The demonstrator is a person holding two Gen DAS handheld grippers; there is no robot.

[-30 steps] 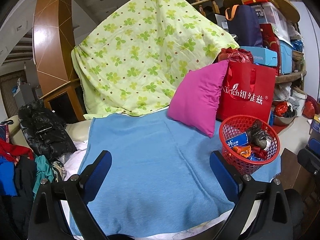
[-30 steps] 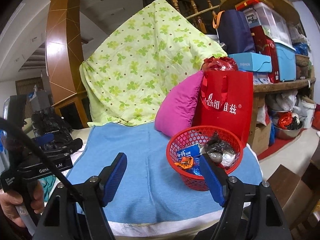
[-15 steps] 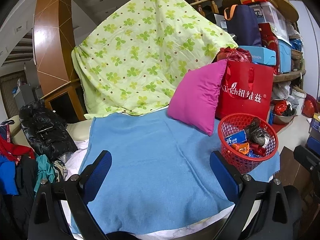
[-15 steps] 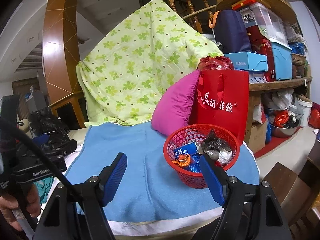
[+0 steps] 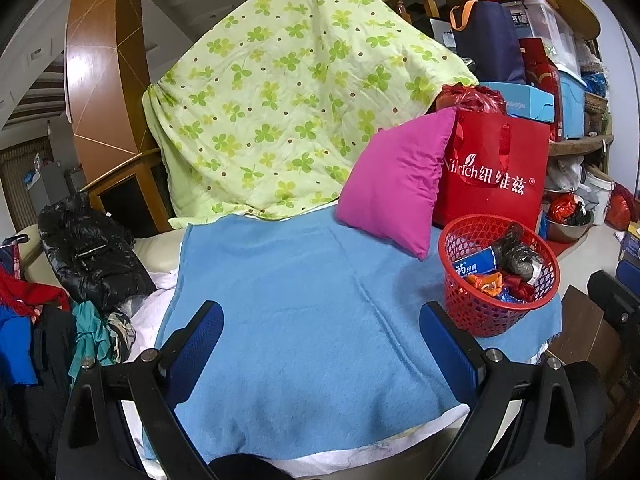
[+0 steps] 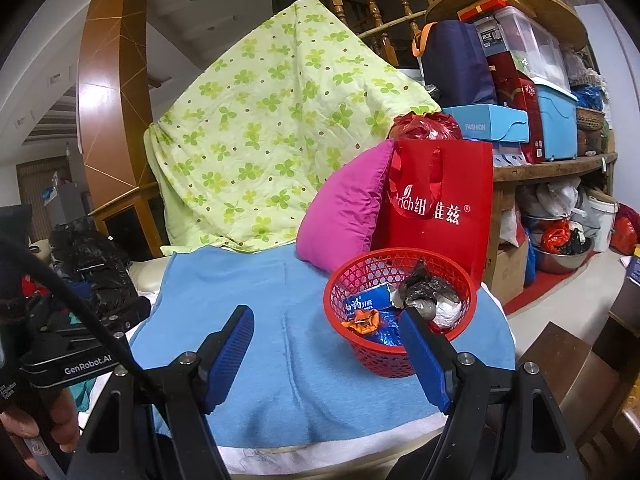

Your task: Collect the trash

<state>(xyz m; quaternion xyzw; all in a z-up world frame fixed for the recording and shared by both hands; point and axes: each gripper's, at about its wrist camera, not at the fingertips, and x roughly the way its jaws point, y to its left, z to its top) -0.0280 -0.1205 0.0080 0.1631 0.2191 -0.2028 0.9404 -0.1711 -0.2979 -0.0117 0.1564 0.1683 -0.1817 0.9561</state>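
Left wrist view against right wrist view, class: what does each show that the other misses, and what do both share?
Only the left wrist view shows the red and teal clothes heaped at the left edge. Only the right wrist view shows the hand gripping the other, GenRobot-labelled tool. Both show open blue-padded tongs holding nothing, the blue towel, pink pillow, red bag and the red basket holding trash.

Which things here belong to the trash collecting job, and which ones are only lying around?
Job: red basket; the trash in it: blue box, orange wrapper, dark plastic wad.

Lying about: pink cushion, red bag, green quilt, blue towel, black jacket.
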